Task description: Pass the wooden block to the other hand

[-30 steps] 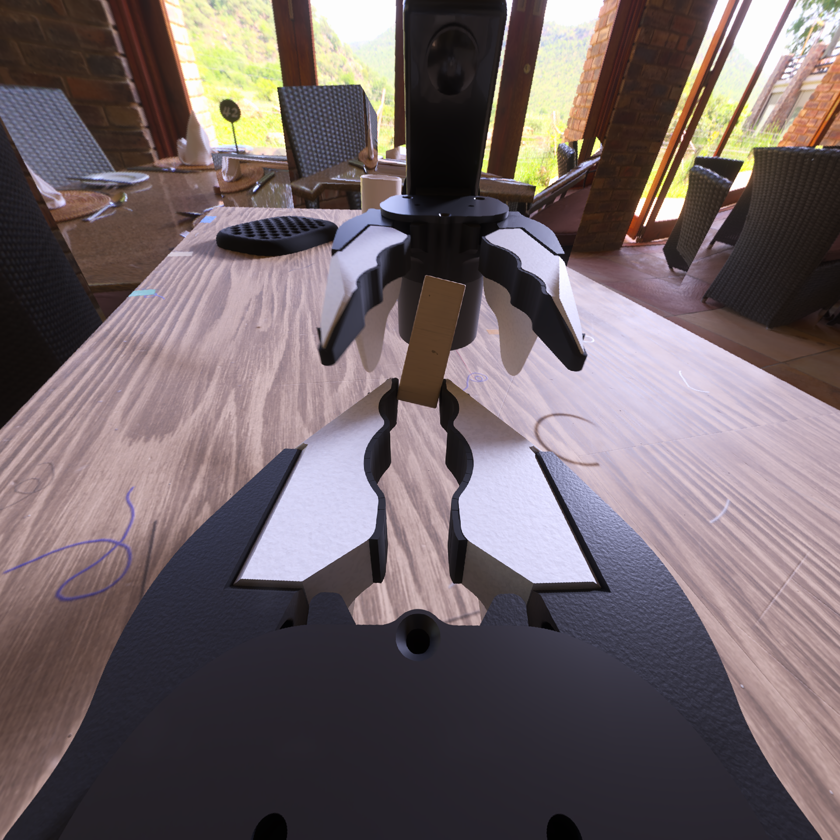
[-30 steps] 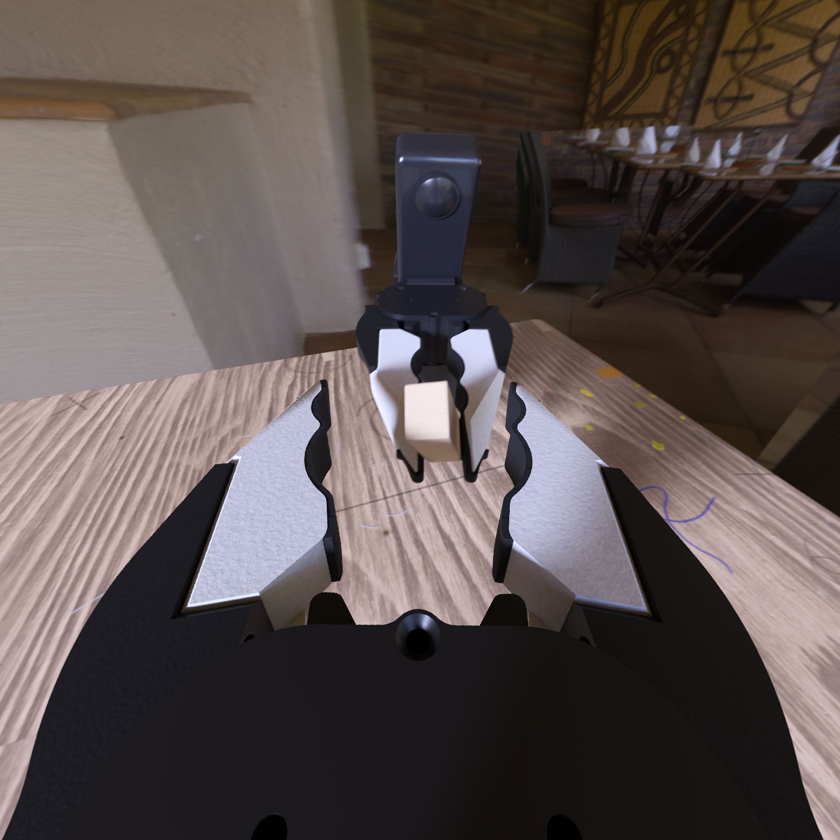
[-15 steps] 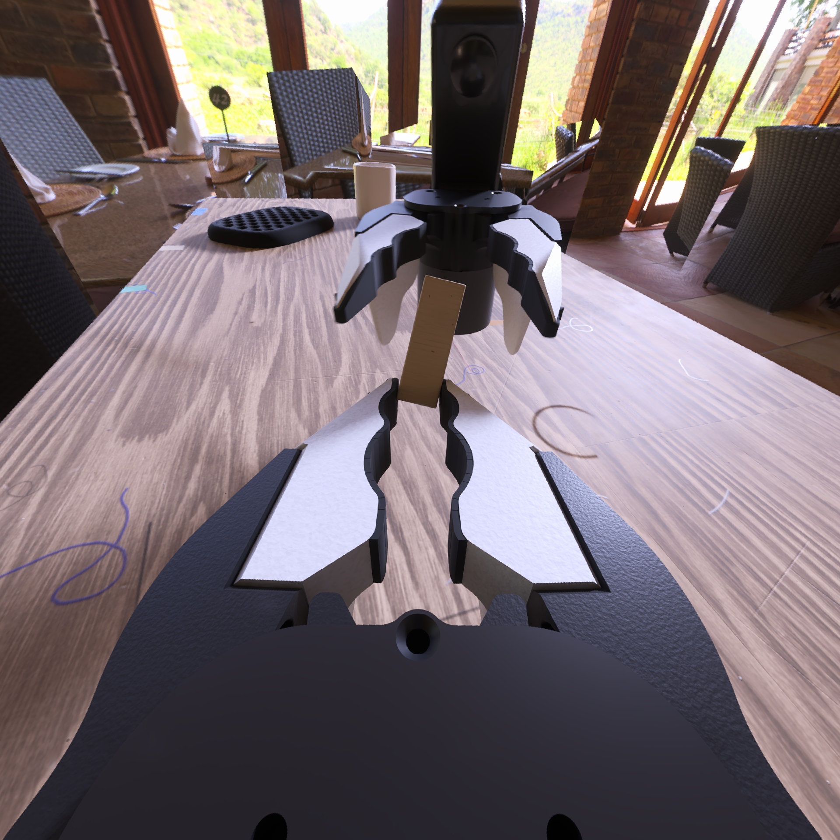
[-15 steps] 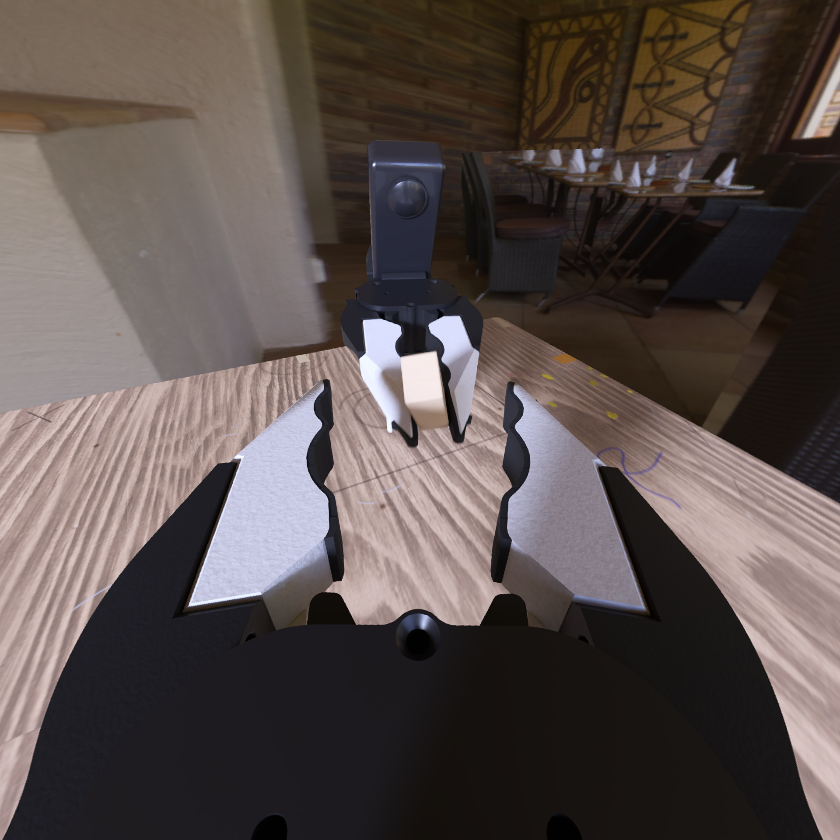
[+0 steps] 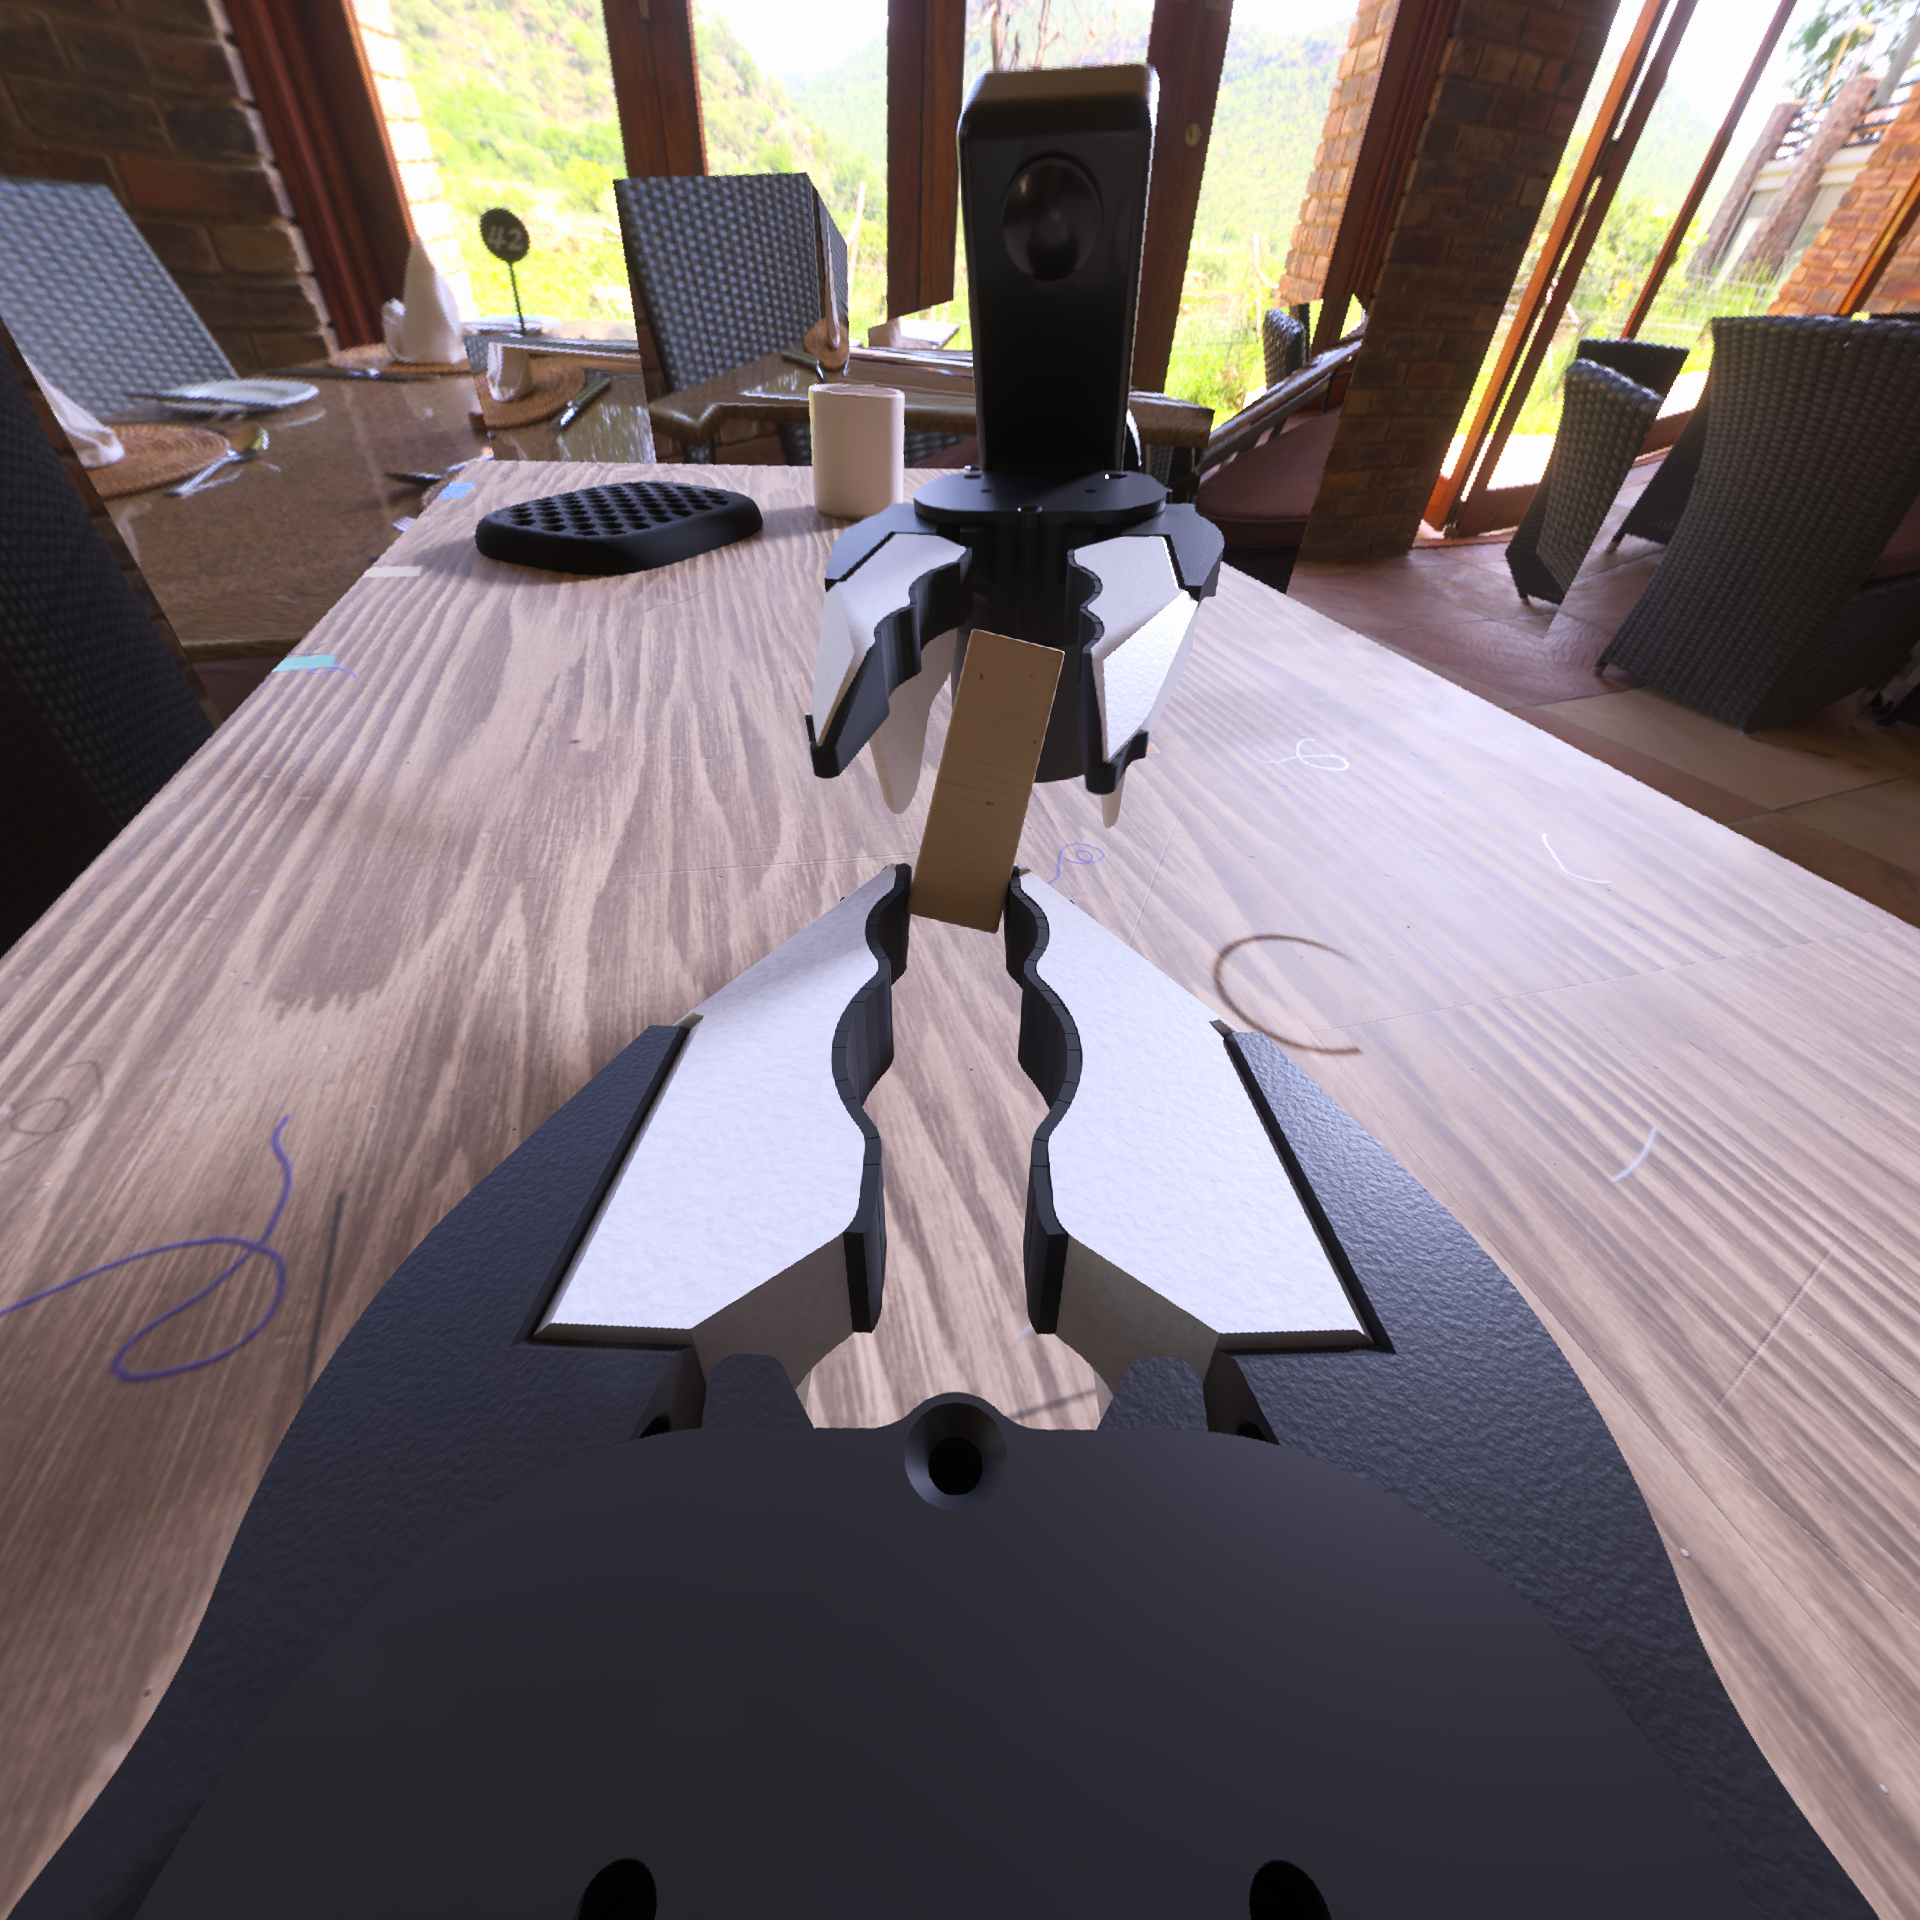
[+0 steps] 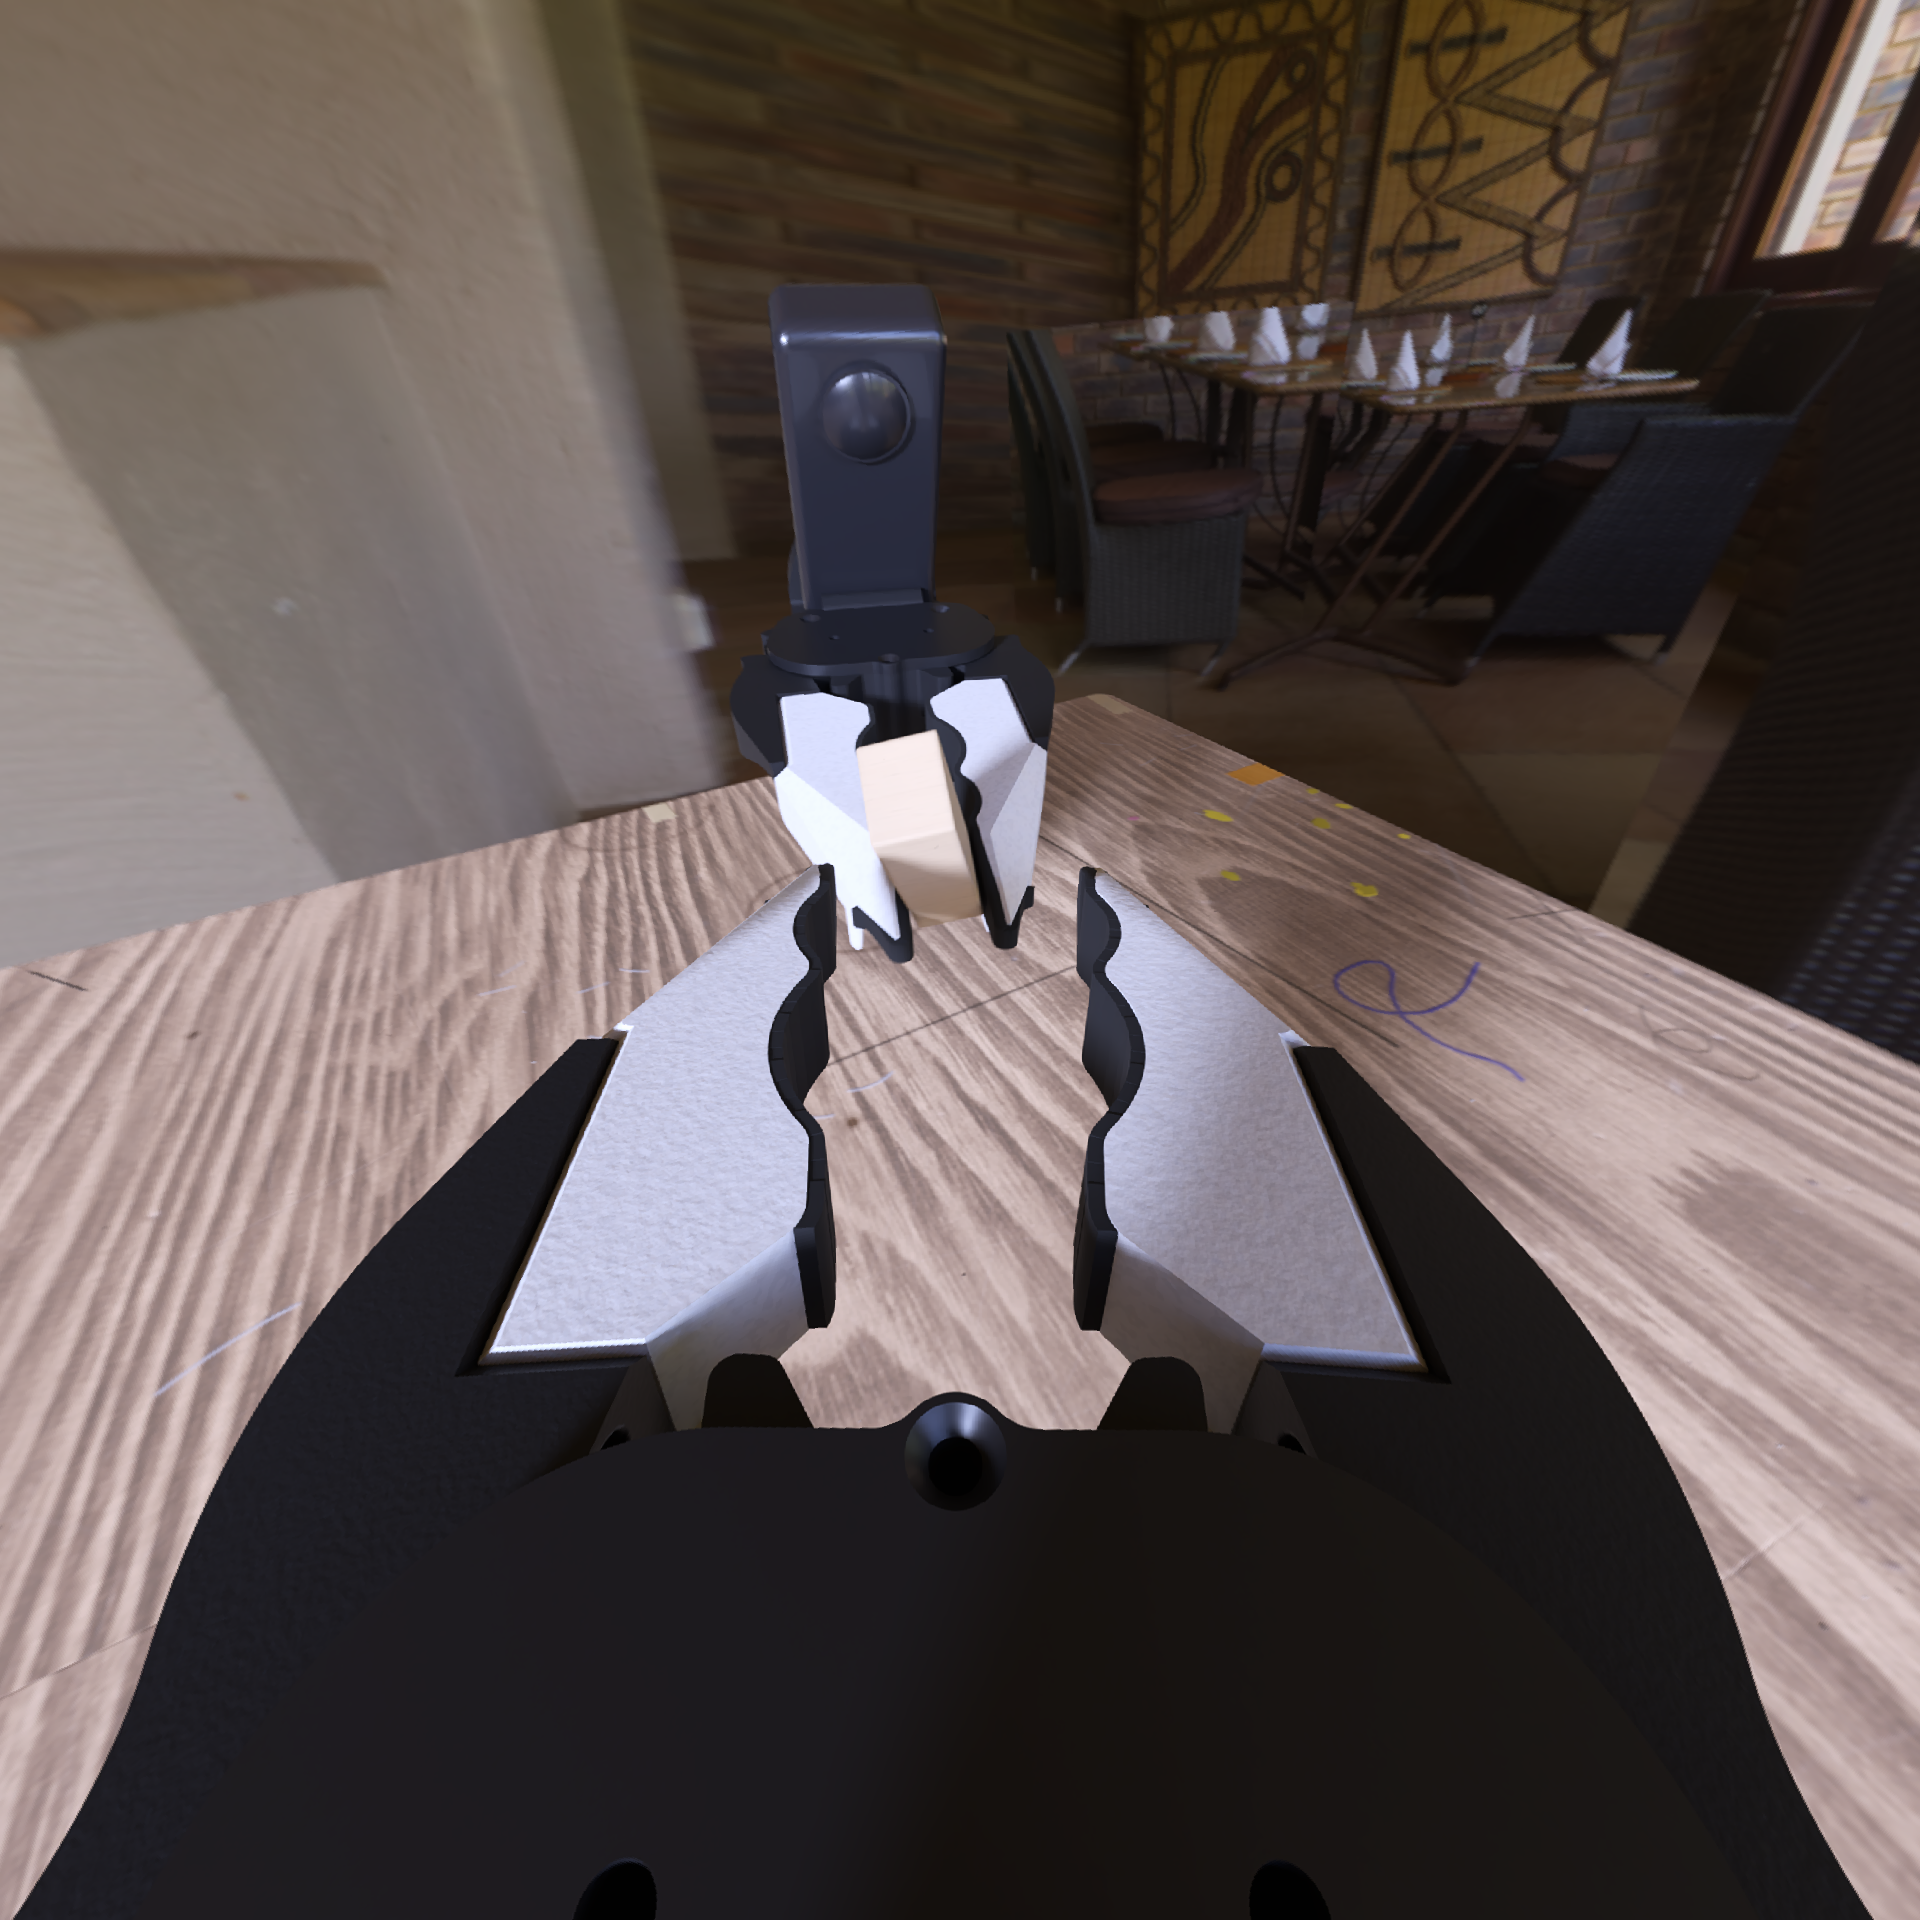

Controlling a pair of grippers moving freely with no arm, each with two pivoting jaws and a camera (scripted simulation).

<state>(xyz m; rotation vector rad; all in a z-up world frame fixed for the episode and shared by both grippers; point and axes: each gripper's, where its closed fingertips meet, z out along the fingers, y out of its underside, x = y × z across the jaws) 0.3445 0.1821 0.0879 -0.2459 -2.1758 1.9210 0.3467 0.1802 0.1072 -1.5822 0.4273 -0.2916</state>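
The left gripper (image 5: 958, 899) clamps the wooden block (image 5: 989, 781) by its near end; the right gripper (image 5: 997, 800), spread wide, faces it above the table (image 5: 520, 831).

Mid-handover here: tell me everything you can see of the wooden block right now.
The wooden block is a plain, pale tan slab with flat faces, square edges and faint grain. It is held in the air above the wooden table, leaning a little rather than upright. The left gripper clamps its near end between its fingertips. Its far end points at the right gripper, whose fingers are spread and not touching it. Nothing else touches it.
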